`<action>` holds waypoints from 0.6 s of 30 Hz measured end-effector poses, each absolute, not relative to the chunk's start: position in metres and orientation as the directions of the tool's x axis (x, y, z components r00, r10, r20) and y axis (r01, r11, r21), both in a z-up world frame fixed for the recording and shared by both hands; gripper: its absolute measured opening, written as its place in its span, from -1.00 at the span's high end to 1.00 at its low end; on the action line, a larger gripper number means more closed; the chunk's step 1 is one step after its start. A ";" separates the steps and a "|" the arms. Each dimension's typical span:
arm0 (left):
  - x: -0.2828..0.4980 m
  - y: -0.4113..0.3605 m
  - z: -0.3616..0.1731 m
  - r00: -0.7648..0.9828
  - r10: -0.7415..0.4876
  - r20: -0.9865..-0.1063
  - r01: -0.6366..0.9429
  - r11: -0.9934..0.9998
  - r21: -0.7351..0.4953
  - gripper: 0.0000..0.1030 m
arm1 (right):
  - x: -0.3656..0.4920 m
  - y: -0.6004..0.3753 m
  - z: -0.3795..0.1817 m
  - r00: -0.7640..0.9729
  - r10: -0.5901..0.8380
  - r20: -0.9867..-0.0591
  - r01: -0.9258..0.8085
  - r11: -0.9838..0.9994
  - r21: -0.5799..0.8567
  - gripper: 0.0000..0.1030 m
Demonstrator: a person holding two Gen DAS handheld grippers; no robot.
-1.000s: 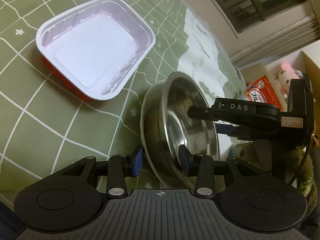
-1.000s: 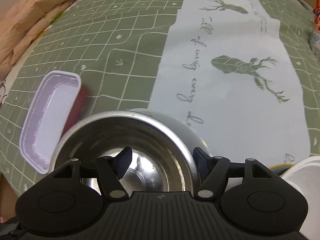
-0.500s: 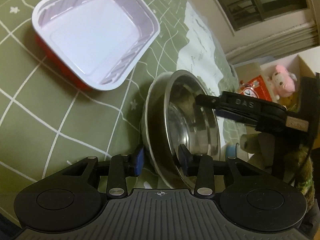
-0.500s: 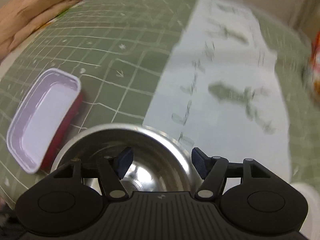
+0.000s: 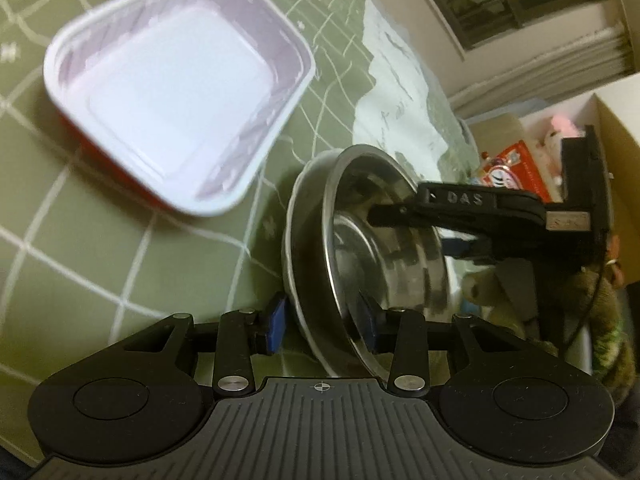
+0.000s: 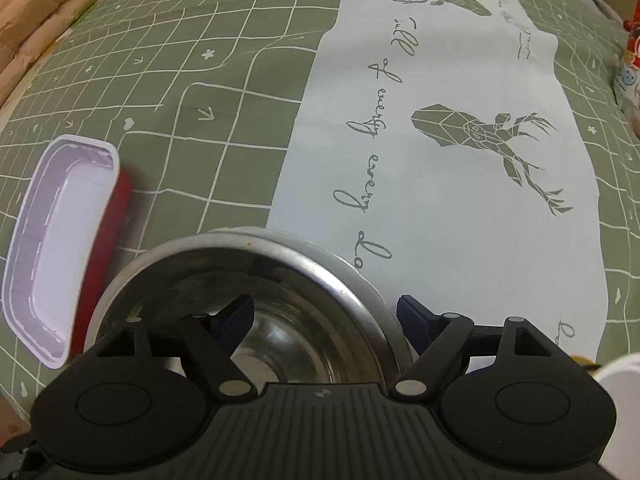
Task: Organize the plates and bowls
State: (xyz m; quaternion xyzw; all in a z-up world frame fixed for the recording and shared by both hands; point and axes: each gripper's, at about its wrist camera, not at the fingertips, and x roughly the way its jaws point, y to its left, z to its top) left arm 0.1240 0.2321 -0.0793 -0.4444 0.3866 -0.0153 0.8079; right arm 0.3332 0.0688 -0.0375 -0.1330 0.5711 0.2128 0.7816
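Okay, steel bowl sits nested in a white plate on the green cloth, mouth up, round so no long axis. My left gripper straddles both near rims, clamped as far as I can tell. My right gripper straddles the bowl's right rim, jaws opening, pads clear.

The right tongs carry raised letters "DAS" on the black arm. Looping grey script runs along the pale deer-printed strip of the cloth; only "every" reads clearly, the rest stays unclear.
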 end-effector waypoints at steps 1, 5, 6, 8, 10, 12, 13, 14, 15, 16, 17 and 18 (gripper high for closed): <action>0.124 0.235 -0.078 0.706 -0.350 -0.616 -0.325 0.612 -0.721 0.19 | 0.332 0.067 -0.036 0.251 0.194 -0.948 -0.485 0.873 0.050 -0.55; 0.123 0.249 -0.076 0.735 -0.304 -0.607 -0.352 0.593 -0.724 0.19 | 0.330 0.064 -0.038 0.205 0.242 -0.948 -0.489 0.865 0.115 -0.55; 0.123 0.250 -0.074 0.736 -0.296 -0.609 -0.355 0.596 -0.720 0.19 | 0.327 0.062 -0.039 0.202 0.250 -0.947 -0.489 0.863 0.124 -0.55; 0.119 0.247 -0.064 0.746 -0.251 -0.617 -0.358 0.630 -0.689 0.19 | 0.323 0.060 -0.037 0.220 0.267 -0.938 -0.501 0.856 0.126 -0.52; 0.114 0.240 -0.046 0.766 -0.176 -0.618 -0.359 0.680 -0.639 0.19 | 0.316 0.052 -0.026 0.265 0.305 -0.915 -0.516 0.846 0.132 -0.49; 0.109 0.235 -0.026 0.802 -0.104 -0.589 -0.357 0.707 -0.611 0.19 | 0.307 0.038 -0.005 0.306 0.371 -0.877 -0.533 0.830 0.166 -0.49; 0.108 0.232 -0.018 0.816 -0.084 -0.571 -0.352 0.711 -0.608 0.19 | 0.302 0.030 0.005 0.328 0.400 -0.856 -0.537 0.824 0.179 -0.49; 0.107 0.229 -0.011 0.828 -0.073 -0.556 -0.347 0.713 -0.610 0.19 | 0.296 0.020 0.016 0.357 0.426 -0.831 -0.542 0.819 0.188 -0.49; 0.107 0.224 -0.004 0.839 -0.069 -0.540 -0.336 0.714 -0.614 0.19 | 0.288 0.007 0.028 0.401 0.447 -0.800 -0.545 0.818 0.184 -0.49; 0.108 0.217 0.004 0.849 -0.074 -0.524 -0.317 0.722 -0.616 0.19 | 0.282 -0.006 0.038 0.444 0.457 -0.771 -0.546 0.820 0.172 -0.49; 0.111 0.208 0.009 0.852 -0.086 -0.516 -0.297 0.732 -0.613 0.19 | 0.274 -0.021 0.048 0.497 0.463 -0.734 -0.546 0.824 0.151 -0.49; 0.116 0.198 0.014 0.851 -0.106 -0.514 -0.274 0.746 -0.607 0.19 | 0.269 -0.033 0.054 0.533 0.465 -0.707 -0.545 0.827 0.133 -0.49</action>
